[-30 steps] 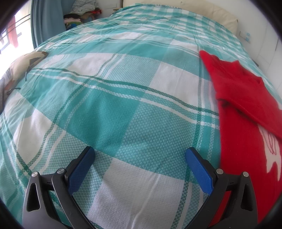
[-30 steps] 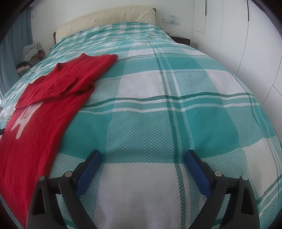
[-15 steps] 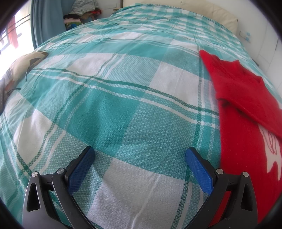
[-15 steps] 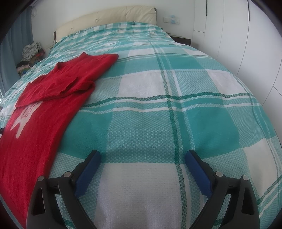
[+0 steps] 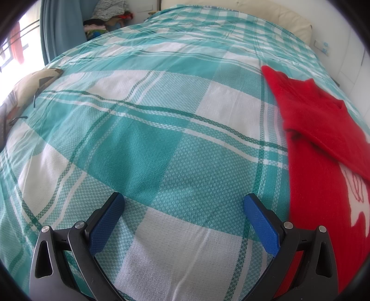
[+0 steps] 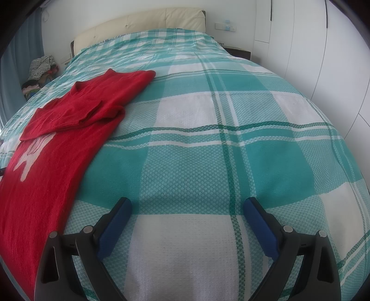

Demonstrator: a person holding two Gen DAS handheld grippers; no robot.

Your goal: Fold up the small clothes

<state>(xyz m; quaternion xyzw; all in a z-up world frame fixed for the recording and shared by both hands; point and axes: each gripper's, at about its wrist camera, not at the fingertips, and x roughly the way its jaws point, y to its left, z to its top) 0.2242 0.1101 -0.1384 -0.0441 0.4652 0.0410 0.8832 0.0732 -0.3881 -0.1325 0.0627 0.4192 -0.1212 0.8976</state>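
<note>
Nothing has moved: both claws stay spread, red sweater point(image 6: 57, 148) untouched

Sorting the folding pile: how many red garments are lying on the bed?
1. The red sweater lies on the plaid bedspread, between the two open, empty tongs, a sleeve folded across it. Its lower part runs out of frame, so anything there is hidden.

Left wrist view: sits low over the teal plaid bedspread point(image 5: 148, 143), looking up the bed toward the headboard point(image 5: 266, 16); window and blue curtain point(image 5: 60, 30) at its left edge.
Right wrist view: equally low and close, same heading, white wardrobe doors point(image 6: 307, 46) at its right.
Shared by the 2 views: red sweater point(image 5: 323, 148) point(image 6: 57, 148), headboard point(image 6: 143, 23), and probably the same clothes pile point(image 6: 41, 69).
</note>
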